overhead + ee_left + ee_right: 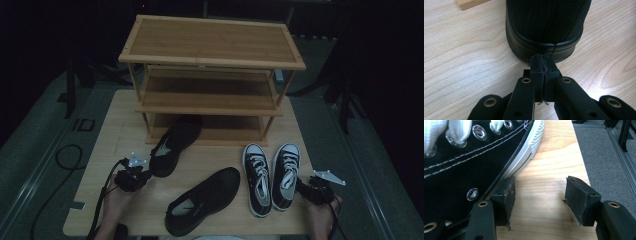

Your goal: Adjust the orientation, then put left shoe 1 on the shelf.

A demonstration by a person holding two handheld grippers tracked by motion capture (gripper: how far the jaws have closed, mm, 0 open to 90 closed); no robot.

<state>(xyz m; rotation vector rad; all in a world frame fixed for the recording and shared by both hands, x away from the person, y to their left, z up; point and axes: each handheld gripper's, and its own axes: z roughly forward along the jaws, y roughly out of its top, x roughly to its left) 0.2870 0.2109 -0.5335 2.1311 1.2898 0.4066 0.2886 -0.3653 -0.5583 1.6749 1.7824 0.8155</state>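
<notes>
A black slip-on shoe (174, 146) lies with its toe under the lowest shelf of a wooden shoe rack (212, 57). My left gripper (146, 175) is at its heel (544, 32), shut, with the jaw tips pressed together and touching the heel's sole (543, 67). A second black shoe (202, 200) lies near the table's front edge. To its right a pair of black-and-white lace-up sneakers (270, 176) stands side by side. My right gripper (301, 187) is open beside the right sneaker (461, 162); its left jaw rests against the white sole and bare table fills the gap (539, 195).
The light wooden table (115, 135) ends close on the right (574, 157), with grey floor (609, 162) beyond. The rack's middle and top shelves are bare. A black cable (65, 160) loops on the floor to the left. The surroundings are dark.
</notes>
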